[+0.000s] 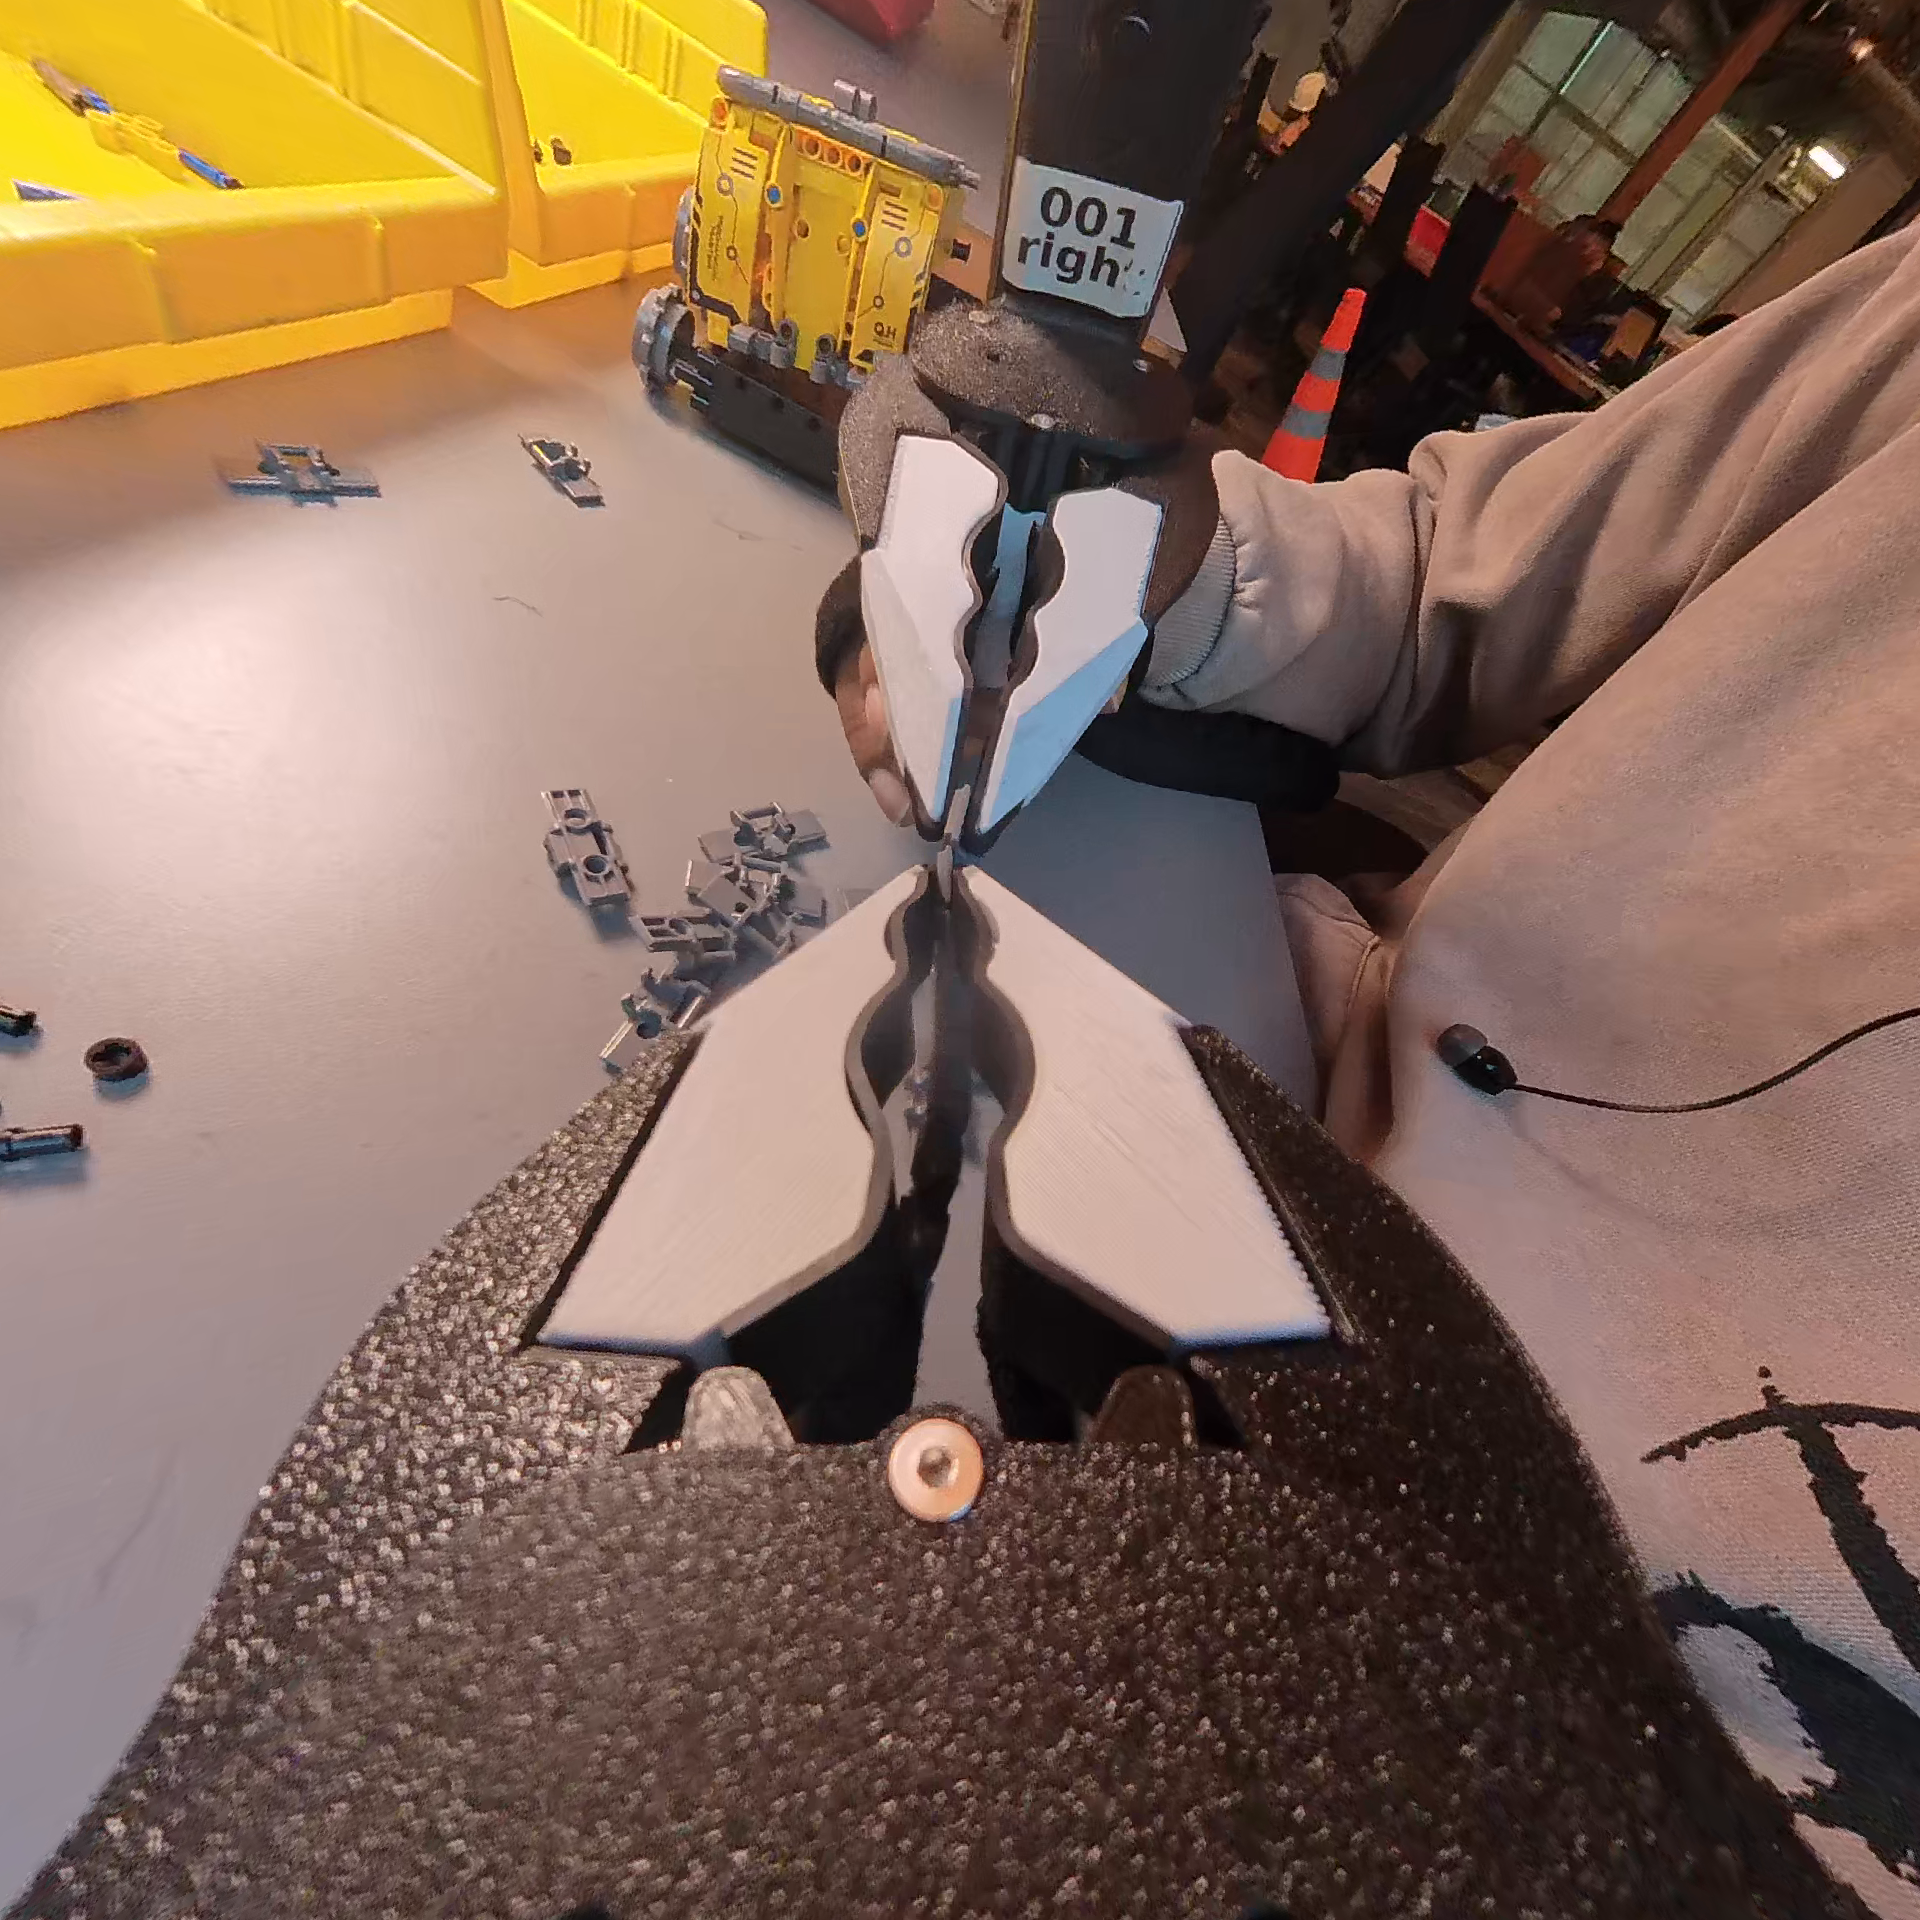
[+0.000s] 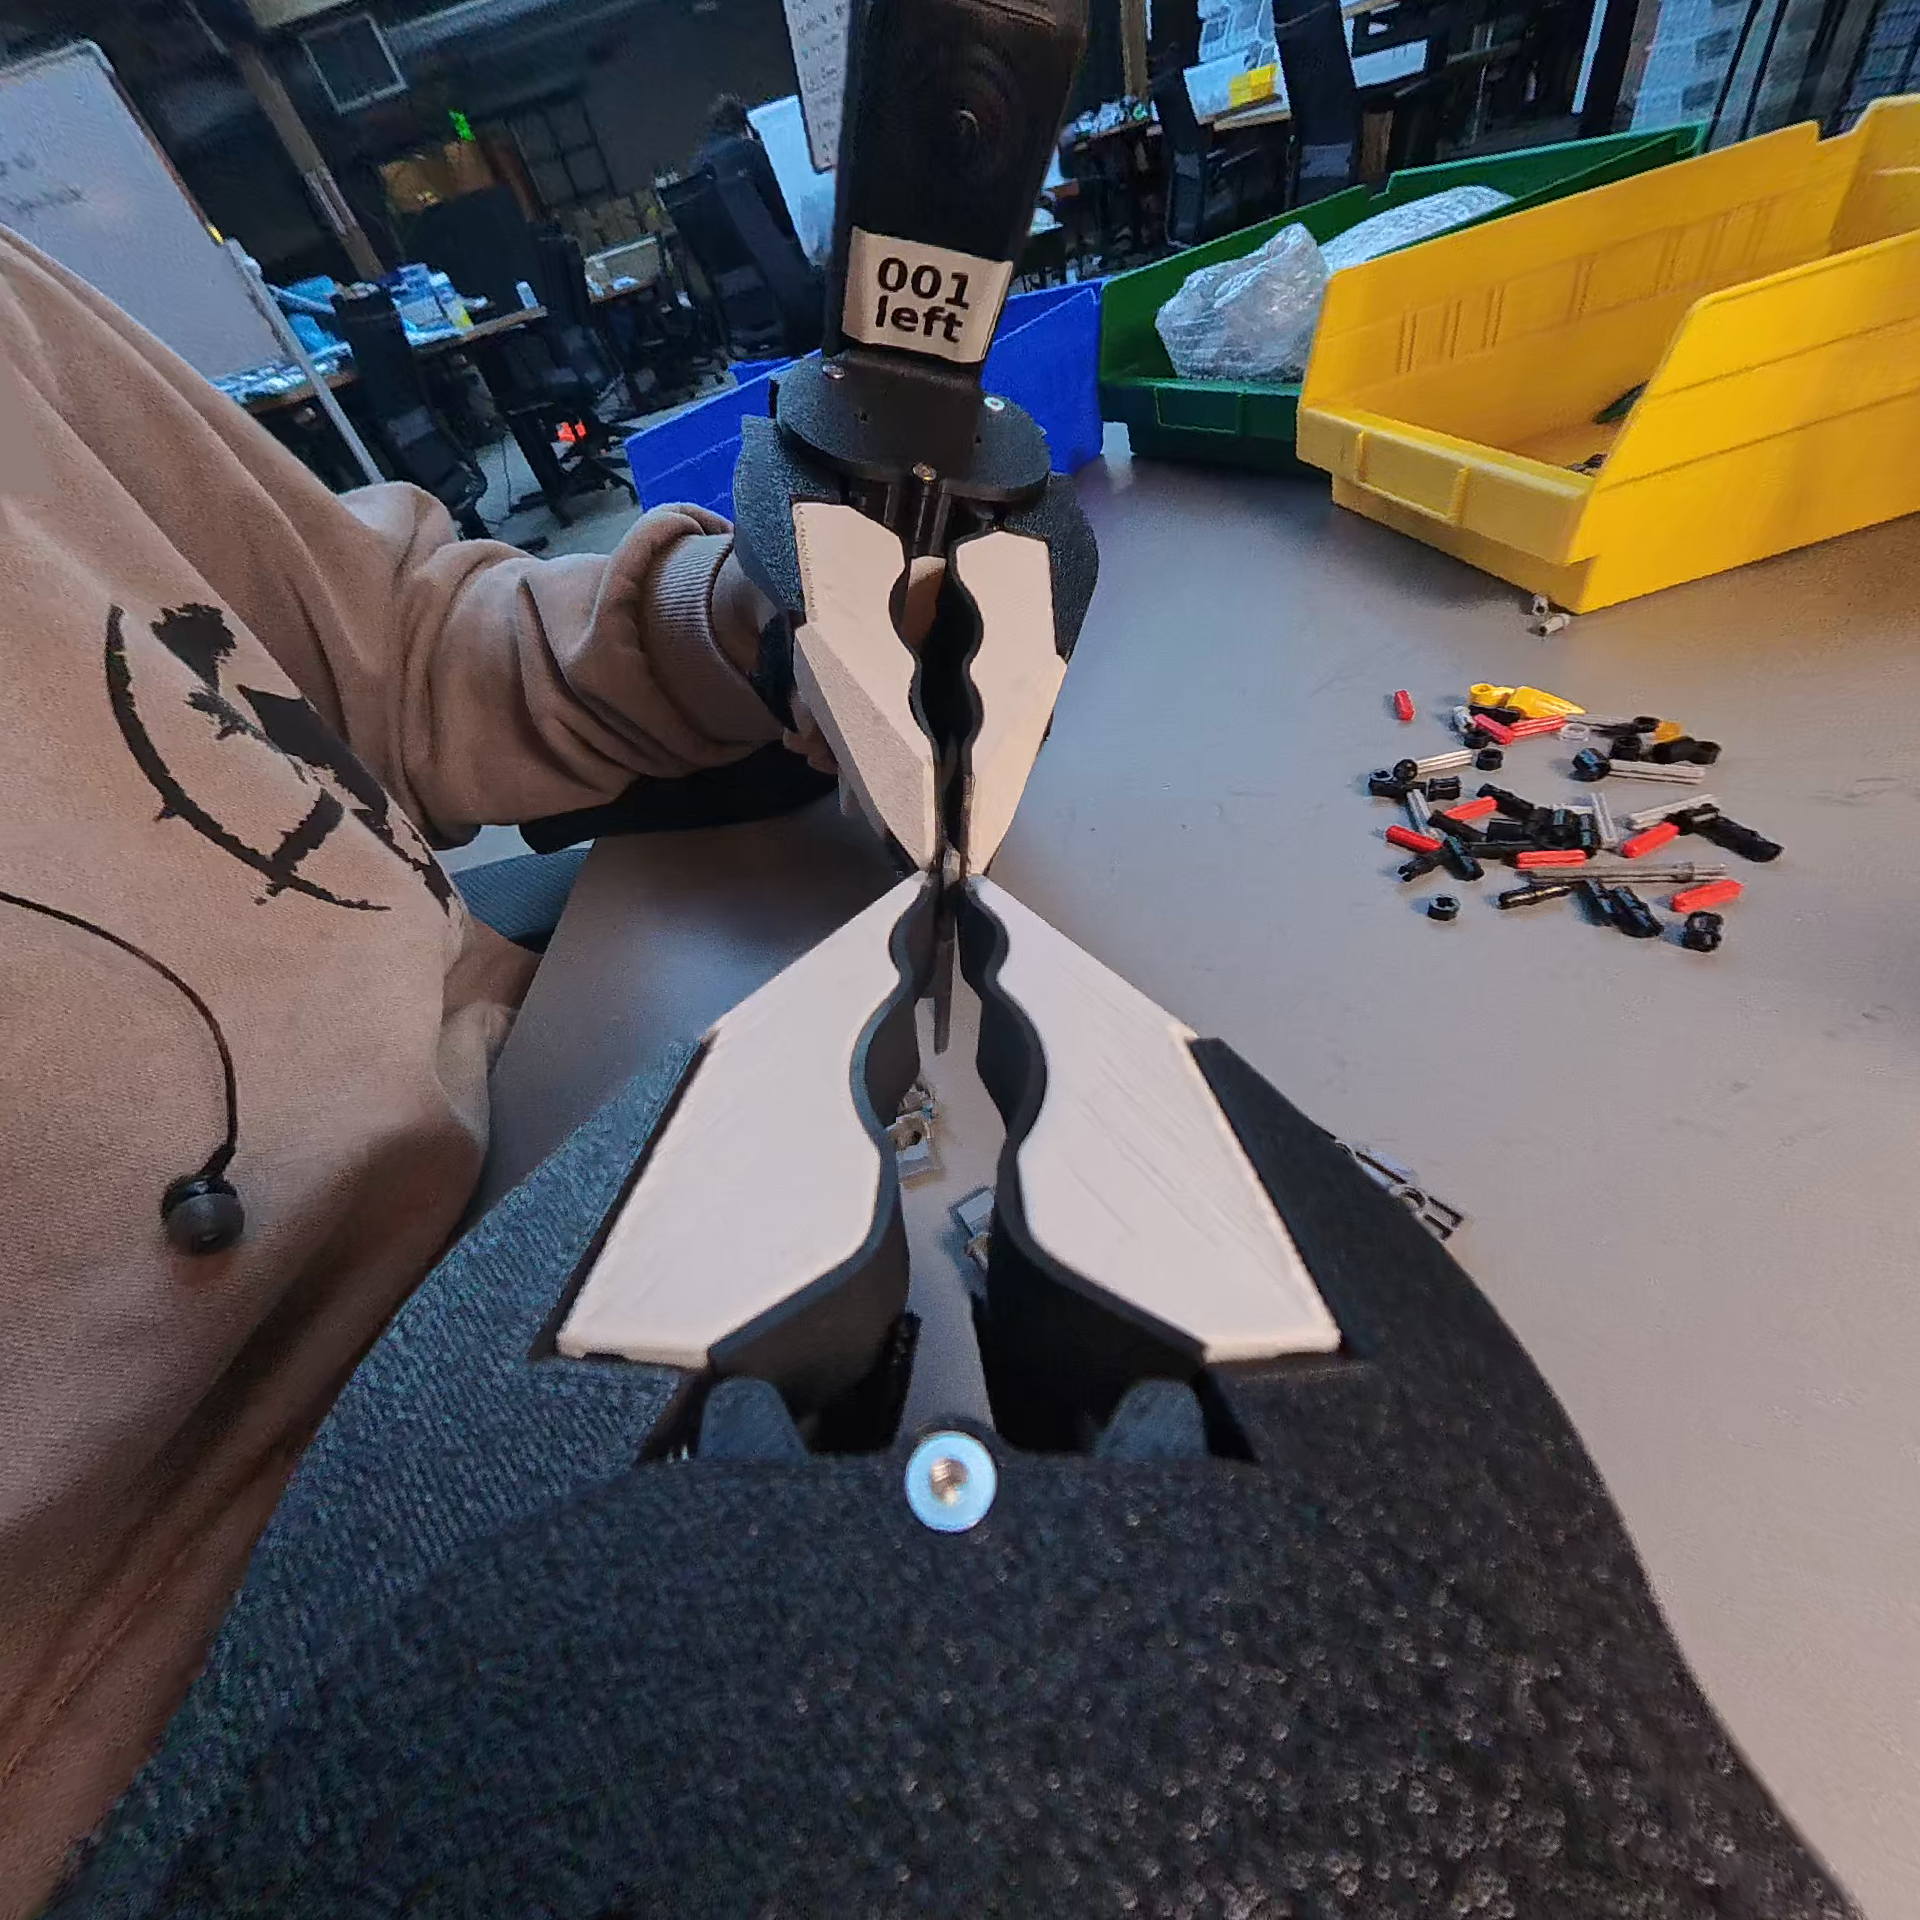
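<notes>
My left gripper [image 1: 943, 885] and my right gripper [image 2: 943, 883] meet tip to tip just above the grey table [image 1: 312, 831]. Both are shut. A small thin grey piece [image 1: 943, 864] is pinched between the touching tips; I cannot tell whether it is one part or two joined parts. In the right wrist view a thin dark piece [image 2: 943, 997] stands edge-on between my right fingers. The right gripper [image 1: 951, 831] faces me in the left wrist view, and the left gripper [image 2: 948, 860] faces me in the right wrist view. Each is held by a hand in a beige sleeve.
A pile of grey links [image 1: 727, 914] lies left of the tips, with more links [image 2: 920, 1138] under the right gripper. A yellow-and-grey brick vehicle [image 1: 800, 260] and yellow bins [image 1: 260, 260] stand behind. Black, red and grey pins [image 2: 1569, 821] lie at right, before yellow [image 2: 1610, 416], green [image 2: 1195, 405] and blue [image 2: 1049, 374] bins. My left and right fingertips are right by each other. Left tips and right tips are each some 35 cm from the yellow-and-grey brick vehicle [image 1: 800, 260].
</notes>
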A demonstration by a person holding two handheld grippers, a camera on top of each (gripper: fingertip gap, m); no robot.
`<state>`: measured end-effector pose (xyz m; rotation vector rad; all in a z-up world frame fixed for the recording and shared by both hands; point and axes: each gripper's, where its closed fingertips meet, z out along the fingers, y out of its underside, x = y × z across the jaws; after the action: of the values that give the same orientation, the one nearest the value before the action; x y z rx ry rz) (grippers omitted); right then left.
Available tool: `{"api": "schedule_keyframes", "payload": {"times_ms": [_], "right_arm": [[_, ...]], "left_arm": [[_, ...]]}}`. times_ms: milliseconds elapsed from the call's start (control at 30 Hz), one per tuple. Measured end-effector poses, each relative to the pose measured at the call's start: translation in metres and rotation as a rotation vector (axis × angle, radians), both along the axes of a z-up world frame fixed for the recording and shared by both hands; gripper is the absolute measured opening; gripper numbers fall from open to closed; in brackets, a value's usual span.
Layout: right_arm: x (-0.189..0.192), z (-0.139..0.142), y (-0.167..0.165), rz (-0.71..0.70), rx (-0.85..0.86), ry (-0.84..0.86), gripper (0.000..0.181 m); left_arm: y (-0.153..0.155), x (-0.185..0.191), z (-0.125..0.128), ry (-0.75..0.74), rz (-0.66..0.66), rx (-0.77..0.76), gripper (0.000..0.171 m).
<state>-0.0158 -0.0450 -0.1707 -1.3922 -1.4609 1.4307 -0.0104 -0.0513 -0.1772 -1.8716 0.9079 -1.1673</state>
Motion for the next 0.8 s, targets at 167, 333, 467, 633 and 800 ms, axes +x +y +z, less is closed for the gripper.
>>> {"api": "schedule_keyframes", "payload": {"times_ms": [167,333,467,633,800], "right_arm": [[-0.001,-0.007,-0.003,-0.011,0.152,-0.023,0.0],[0.0,-0.007,-0.006,-0.017,0.226,-0.02,0.0],[0.001,-0.01,-0.01,-0.004,0.291,-0.036,0.001],[-0.016,-0.033,-0.089,0.305,0.542,-0.072,0.0],[0.001,0.007,-0.04,0.199,0.249,0.018,0.0]], "left_arm": [[0.0,-0.001,-0.008,0.04,0.003,-0.015,0.001],[0.0,0.0,-0.009,0.057,0.01,-0.022,0.002],[-0.001,0.0,-0.014,0.08,0.002,-0.03,0.002],[0.023,-0.006,-0.01,0.127,0.098,0.023,0.002],[0.021,-0.01,-0.007,0.131,0.133,0.049,0.002]]}}
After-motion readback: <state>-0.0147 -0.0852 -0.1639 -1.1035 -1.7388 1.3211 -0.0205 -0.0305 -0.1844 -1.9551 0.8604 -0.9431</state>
